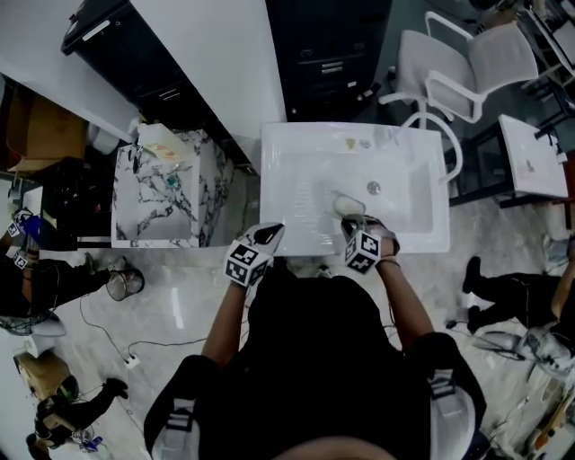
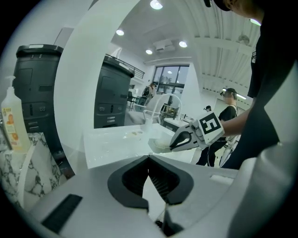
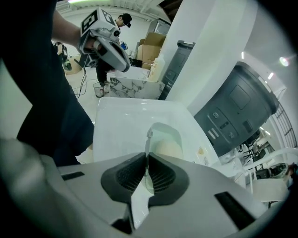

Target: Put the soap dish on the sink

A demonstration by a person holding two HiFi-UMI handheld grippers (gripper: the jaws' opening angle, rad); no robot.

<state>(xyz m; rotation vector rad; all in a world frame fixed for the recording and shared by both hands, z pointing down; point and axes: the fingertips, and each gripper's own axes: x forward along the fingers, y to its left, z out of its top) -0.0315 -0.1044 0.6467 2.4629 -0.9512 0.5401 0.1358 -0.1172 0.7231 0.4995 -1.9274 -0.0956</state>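
The right hand-held gripper (image 3: 147, 168) had its jaws pressed together on the near rim of the soap dish (image 3: 164, 135), a pale, translucent oval tray with a cream bar of soap (image 3: 168, 149) lying in it. From the head view, that dish (image 1: 348, 205) sat inside the basin of the white sink (image 1: 287, 148), near the front wall and just short of the drain; whether it touched the basin floor could not be told. The left hand-held gripper (image 2: 149, 159) was closed with nothing between its jaws, and it hung over the sink's front rim, well apart from the dish.

The sink was a glossy white rectangular block. Beside it on the left stood a marble-patterned stand (image 1: 166, 193) carrying a clear bottle (image 2: 13, 122) with an orange label. Behind were dark cabinets (image 1: 332, 49) and white chairs (image 1: 467, 63). The pale, shiny floor (image 1: 171, 310) carried trailing cables. Round lights (image 2: 156, 4) shone in the white ceiling.
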